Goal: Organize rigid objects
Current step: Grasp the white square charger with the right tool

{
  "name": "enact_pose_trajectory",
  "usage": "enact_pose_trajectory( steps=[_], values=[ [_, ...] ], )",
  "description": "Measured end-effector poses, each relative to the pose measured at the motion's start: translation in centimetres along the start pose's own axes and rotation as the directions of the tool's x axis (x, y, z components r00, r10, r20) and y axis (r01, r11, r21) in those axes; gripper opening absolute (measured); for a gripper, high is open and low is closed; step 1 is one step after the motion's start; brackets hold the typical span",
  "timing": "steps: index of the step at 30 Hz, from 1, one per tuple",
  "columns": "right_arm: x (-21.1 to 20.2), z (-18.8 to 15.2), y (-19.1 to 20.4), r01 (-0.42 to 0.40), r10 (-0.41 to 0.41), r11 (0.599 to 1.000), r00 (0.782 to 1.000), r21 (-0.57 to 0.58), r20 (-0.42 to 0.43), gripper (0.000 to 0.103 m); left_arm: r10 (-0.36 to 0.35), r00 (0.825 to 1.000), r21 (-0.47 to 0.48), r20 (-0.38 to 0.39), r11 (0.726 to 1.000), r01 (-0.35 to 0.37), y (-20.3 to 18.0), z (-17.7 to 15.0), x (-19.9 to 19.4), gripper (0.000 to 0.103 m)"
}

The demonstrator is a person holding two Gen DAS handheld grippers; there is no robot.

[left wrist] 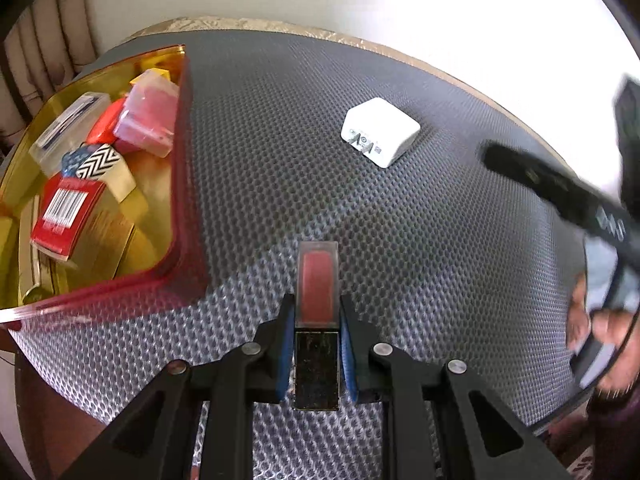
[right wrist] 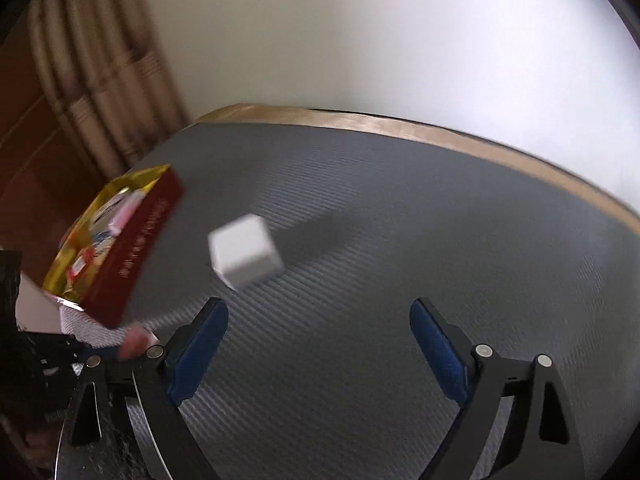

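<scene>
My left gripper [left wrist: 318, 312] is shut on a slim lip gloss tube [left wrist: 319, 280] with a clear red body and a dark cap, held above the grey mat. A white plug adapter [left wrist: 380, 131] lies on the mat further ahead, prongs toward me. In the right wrist view the same white plug adapter [right wrist: 246, 251] appears blurred ahead of my right gripper [right wrist: 320, 312], which is open with nothing between its blue pads. The right gripper's finger [left wrist: 552, 188] shows at the right edge of the left wrist view, with a hand [left wrist: 600, 336] below it.
A red box with a gold inside [left wrist: 182, 216] sits at the left, holding several small items. In the right wrist view this red box [right wrist: 136, 256] stands left of the adapter. A grey honeycomb mat [left wrist: 280, 140] covers the round table; a white wall lies behind.
</scene>
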State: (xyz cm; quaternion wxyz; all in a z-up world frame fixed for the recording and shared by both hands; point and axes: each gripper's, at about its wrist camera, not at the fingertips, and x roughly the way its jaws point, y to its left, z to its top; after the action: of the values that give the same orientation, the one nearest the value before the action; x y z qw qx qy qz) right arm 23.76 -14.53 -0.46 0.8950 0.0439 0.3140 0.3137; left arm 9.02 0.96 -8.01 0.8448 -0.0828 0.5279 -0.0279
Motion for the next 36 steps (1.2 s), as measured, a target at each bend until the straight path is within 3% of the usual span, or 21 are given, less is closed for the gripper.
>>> enact_pose_trajectory(
  steps=[8,18,20,22,25,31,36],
  values=[
    [5.9,3.3,3.3,-0.036,0.022,0.992,0.993,-0.124,-0.114,0.084,-0.004,0.999,0.010,0.036,1.000,0.004,-0.6,-0.8,-0.2,0.021],
    [9.0,3.1,5.3,-0.054,0.021,0.980,0.985,-0.191,-0.174,0.084,-0.039,0.998,-0.047,0.042,0.998,0.041,1.4,-0.8,-0.8,0.021],
    [9.5,3.1,5.6,-0.071,0.033,0.978,0.981,-0.194,-0.193,0.073,-0.045,0.998,-0.055,0.044,0.997,0.047,1.8,-0.5,-0.8,0.021],
    [10.2,3.0,6.1,-0.066,0.021,0.975,0.978,-0.212,-0.206,0.070,-0.042,0.998,-0.054,0.043,0.998,0.044,1.8,-0.2,-1.8,0.021],
    [9.6,2.7,6.7,-0.073,0.028,0.970,0.981,-0.233,-0.190,0.050,-0.043,0.998,-0.058,0.043,0.997,0.045,2.0,-0.2,-2.0,0.021],
    [7.4,1.0,5.2,-0.049,0.027,0.987,0.989,-0.154,-0.143,0.049,-0.006,0.999,-0.022,0.051,1.000,0.007,0.8,-0.3,-1.9,0.021],
    [3.2,-2.8,2.7,-0.045,0.042,0.998,0.996,-0.042,-0.078,0.049,-0.015,0.999,-0.037,0.051,0.999,0.017,0.5,-0.2,-2.1,0.021]
  ],
)
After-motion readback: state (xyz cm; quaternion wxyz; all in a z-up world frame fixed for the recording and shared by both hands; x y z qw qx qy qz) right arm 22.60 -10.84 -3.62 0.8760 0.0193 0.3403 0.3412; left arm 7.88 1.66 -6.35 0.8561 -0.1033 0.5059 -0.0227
